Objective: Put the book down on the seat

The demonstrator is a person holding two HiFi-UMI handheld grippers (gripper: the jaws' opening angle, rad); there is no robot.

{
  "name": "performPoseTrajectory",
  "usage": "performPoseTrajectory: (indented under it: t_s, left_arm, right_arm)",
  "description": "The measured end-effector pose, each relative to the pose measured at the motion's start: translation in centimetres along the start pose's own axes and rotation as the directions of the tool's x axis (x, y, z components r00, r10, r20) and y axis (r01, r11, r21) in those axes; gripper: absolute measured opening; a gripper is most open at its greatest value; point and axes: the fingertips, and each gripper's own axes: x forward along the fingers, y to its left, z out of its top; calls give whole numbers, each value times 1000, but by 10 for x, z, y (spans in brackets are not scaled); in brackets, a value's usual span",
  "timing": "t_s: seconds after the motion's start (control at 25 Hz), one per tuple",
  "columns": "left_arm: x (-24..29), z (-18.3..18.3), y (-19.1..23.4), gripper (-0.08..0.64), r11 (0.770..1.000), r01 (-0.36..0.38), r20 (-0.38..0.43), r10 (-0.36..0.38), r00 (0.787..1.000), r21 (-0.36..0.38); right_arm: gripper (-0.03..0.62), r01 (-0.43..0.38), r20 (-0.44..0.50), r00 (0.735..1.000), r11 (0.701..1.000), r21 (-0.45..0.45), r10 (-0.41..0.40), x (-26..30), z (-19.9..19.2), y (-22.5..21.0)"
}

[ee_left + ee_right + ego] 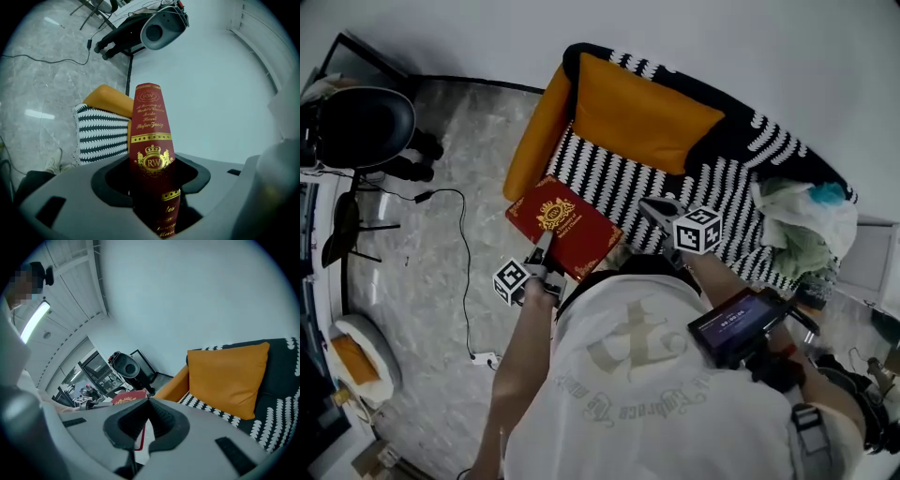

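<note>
A dark red book (562,225) with gold print hangs over the front left of the armchair's black-and-white seat (609,173). My left gripper (542,251) is shut on its near edge. In the left gripper view the book's spine (150,136) stands upright between the jaws of that gripper (152,187). My right gripper (649,208) hovers over the seat just right of the book, apart from it. In the right gripper view the tips of this gripper (148,400) meet with nothing held, and the book (127,399) shows to the left.
An orange back cushion (637,117) and an orange side cushion (534,131) line the chair. A heap of clothes (802,225) lies on its right arm. A black round chair (361,127) and a cable (459,244) are on the marble floor to the left.
</note>
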Motion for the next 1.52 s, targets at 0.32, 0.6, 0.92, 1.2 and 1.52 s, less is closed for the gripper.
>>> performPoseTrajectory:
  t_s: [0.32, 0.6, 0.92, 1.2, 1.52]
  left_arm:
    - [43, 25, -31, 247, 1000, -24, 55, 24, 998, -2]
    - [69, 36, -51, 247, 998, -38, 88, 34, 996, 43]
    - [87, 24, -47, 247, 997, -68, 116, 65, 991, 25]
    - [97, 22, -8, 247, 995, -92, 126, 96, 987, -33]
    - [105, 19, 37, 247, 987, -130, 96, 139, 986, -91]
  right_arm:
    - [14, -62, -14, 998, 998, 6, 63, 33, 46, -36]
    - [14, -102, -14, 995, 995, 22, 102, 44, 63, -62]
    - [14, -104, -51, 993, 994, 35, 106, 44, 65, -94]
    - [14, -67, -85, 994, 996, 60, 72, 58, 50, -128]
    - [14, -63, -134, 988, 994, 89, 74, 90, 32, -132]
